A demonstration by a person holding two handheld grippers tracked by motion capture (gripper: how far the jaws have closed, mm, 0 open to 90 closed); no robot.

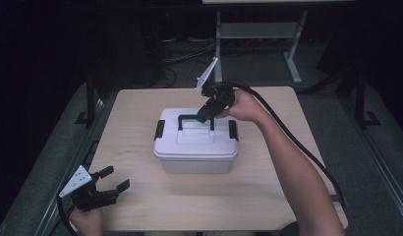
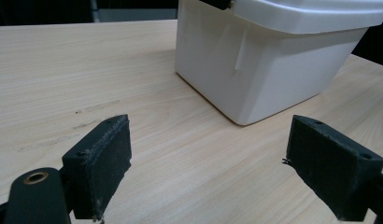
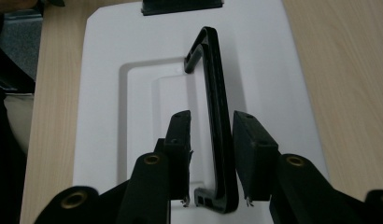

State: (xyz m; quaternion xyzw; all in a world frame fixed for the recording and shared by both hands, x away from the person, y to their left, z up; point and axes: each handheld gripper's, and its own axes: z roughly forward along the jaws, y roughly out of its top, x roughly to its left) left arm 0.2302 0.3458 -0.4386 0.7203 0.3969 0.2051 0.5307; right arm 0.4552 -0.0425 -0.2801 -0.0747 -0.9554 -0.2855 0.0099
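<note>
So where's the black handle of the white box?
The black handle stands up on the white box's lid mid-table, between the right gripper jaws.

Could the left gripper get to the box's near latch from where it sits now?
Probably yes. The left gripper sits open at the table's near left corner, with bare wood between it and the box. The left-side latch faces that side; the right gripper works over the handle, away from that path.

White box (image 2: 255, 70) top cut off in left gripper view; its contents hidden under lid (image 1: 195, 132).
</note>
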